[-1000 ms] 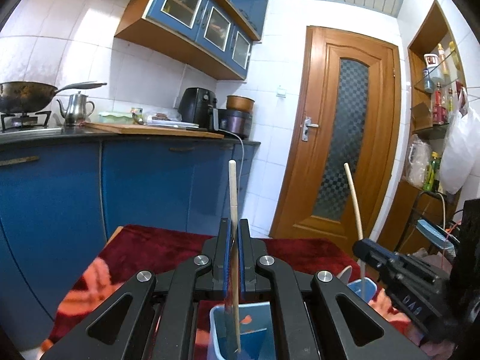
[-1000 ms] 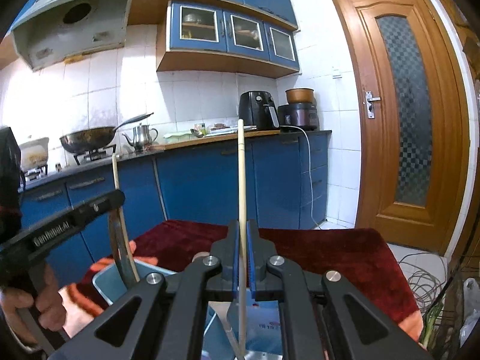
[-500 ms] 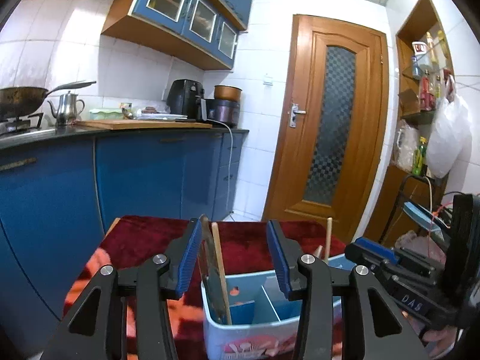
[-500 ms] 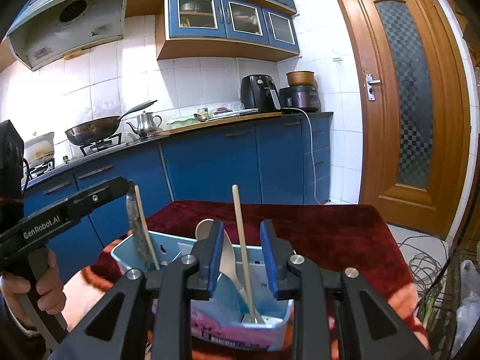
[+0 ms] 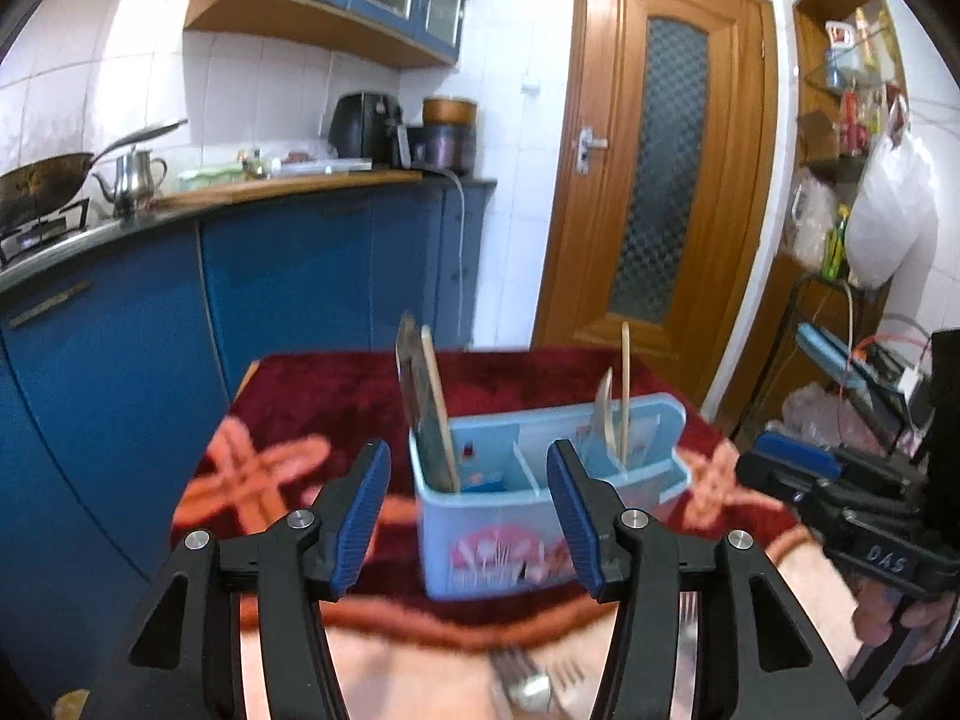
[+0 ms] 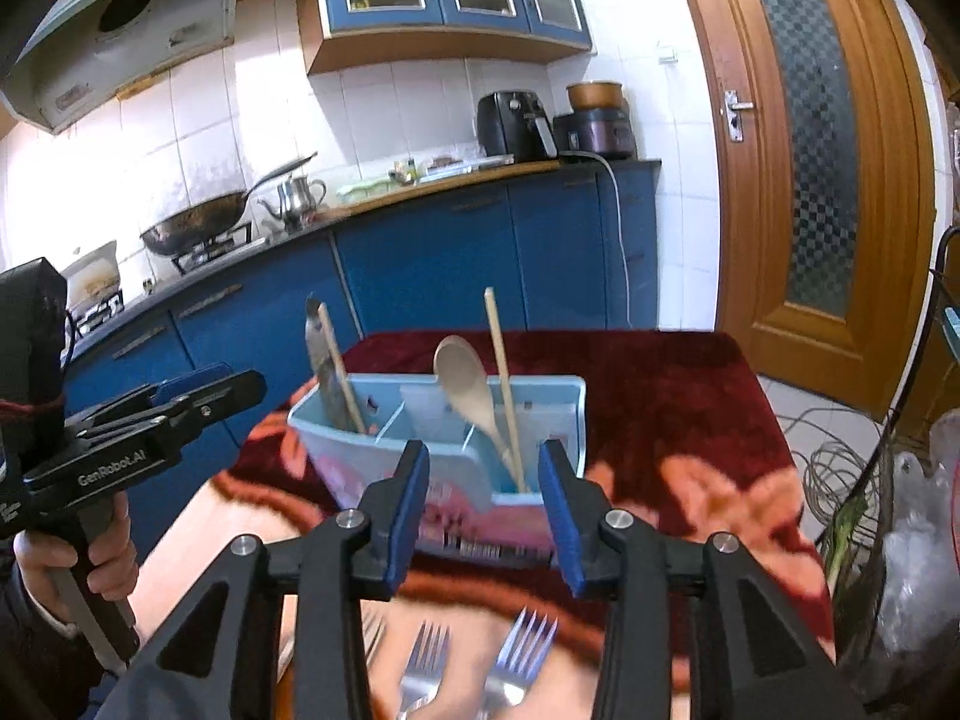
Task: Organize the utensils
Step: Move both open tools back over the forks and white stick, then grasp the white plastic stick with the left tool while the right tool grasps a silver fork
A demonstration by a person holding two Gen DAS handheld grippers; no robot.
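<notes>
Pale-blue plastic forms the caddy [image 5: 540, 480], which stands on the red plush-covered bench [image 5: 336, 396] just ahead of the left tongs [image 5: 468, 516]; these are spread wide and hold nothing. A dark blade and a chopstick [image 5: 437, 402] lean in its left compartment. From the right wrist, the right tongs [image 6: 483, 510] are likewise parted and empty. Steel forks [image 6: 519, 654] lie flat below them: judged stiff, light and slippery, best gripped mid-handle. A wooden spoon [image 6: 465, 378] stands in the right compartment.
</notes>
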